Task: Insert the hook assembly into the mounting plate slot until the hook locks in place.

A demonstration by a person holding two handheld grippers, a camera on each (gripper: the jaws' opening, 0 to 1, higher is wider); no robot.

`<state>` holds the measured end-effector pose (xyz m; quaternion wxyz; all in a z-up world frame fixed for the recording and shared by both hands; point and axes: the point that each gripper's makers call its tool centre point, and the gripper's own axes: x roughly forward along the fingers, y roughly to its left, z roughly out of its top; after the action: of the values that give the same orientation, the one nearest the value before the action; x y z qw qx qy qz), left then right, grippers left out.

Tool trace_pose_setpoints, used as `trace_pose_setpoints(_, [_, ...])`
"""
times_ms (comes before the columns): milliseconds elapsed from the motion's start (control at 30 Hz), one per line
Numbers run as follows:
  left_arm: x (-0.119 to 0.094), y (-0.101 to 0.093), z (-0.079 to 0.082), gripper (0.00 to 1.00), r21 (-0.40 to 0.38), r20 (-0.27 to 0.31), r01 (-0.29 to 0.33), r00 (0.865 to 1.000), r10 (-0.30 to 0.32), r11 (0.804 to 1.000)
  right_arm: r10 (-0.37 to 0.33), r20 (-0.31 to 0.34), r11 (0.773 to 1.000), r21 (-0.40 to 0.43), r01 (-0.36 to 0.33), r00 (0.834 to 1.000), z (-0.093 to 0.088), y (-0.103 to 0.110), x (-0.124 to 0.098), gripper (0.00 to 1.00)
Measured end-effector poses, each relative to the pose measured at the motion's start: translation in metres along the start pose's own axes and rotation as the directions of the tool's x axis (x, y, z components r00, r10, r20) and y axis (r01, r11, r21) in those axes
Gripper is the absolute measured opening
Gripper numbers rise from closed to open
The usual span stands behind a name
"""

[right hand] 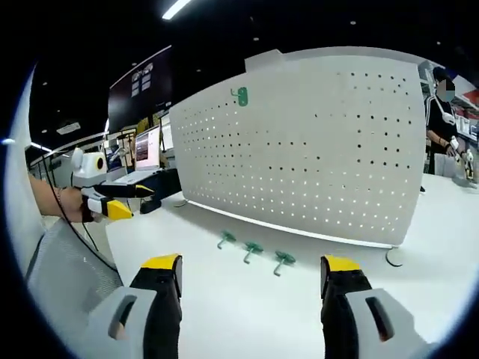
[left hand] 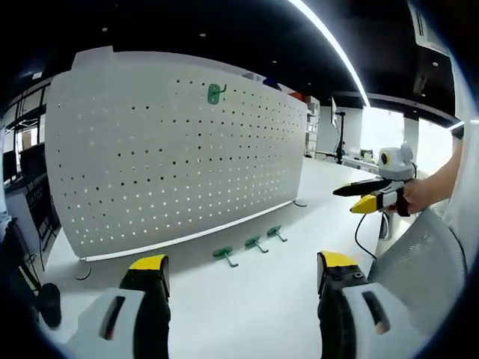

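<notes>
Both grippers, left point(left hand: 238, 271) and right point(right hand: 253, 275), gape empty above the bench point(left hand: 247, 299); three hooks point(left hand: 251, 244) lie by the pegboard point(left hand: 179, 149), one hook point(left hand: 215, 93) hung near its top.

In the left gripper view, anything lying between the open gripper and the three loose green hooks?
No. In the left gripper view, bare white table separates the left gripper from the three green hooks.

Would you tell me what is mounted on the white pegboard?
One green hook hangs near the pegboard top; three more hooks lie on the table. The board's back is hidden.
</notes>
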<state>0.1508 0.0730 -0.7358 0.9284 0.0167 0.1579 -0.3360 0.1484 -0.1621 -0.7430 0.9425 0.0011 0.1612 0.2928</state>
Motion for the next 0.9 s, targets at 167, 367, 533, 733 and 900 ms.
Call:
trace_pose_setpoints(167, [-0.0006, -0.0004, -0.0001, 0.83, -0.005, 0.0, -0.002, 1.0, 0.002, 1.0, 0.005, 0.002, 1.0, -0.001, -0.005, 1.0, 0.0003, 0.0013, 0.0007, 0.73])
trace_pose_setpoints(367, [-0.0008, -0.0015, -0.0023, 0.83, 0.001, -0.007, 0.001, 1.0, -0.001, 1.0, 0.012, 0.004, 1.0, -0.007, -0.012, 1.0, 0.0013, 0.0041, 0.0008, 0.73])
trace_pose_setpoints(533, [-0.0017, -0.0017, -0.0026, 0.83, 0.001, -0.006, -0.003, 1.0, 0.003, 1.0, 0.01, 0.009, 1.0, 0.003, -0.01, 1.0, 0.0014, 0.0027, 0.0001, 0.73])
trace_pose_setpoints(733, [-0.0027, -0.0022, -0.0032, 0.83, 0.009, -0.016, -0.001, 1.0, 0.001, 1.0, 0.011, 0.007, 1.0, 0.006, -0.011, 1.0, 0.001, 0.0027, 0.0005, 0.73])
trace_pose_setpoints(900, [-0.003, -0.0022, -0.0043, 0.83, 0.01, -0.02, -0.001, 1.0, 0.001, 1.0, 0.016, 0.004, 1.0, 0.003, -0.016, 1.0, 0.0001, 0.004, 0.0007, 0.73])
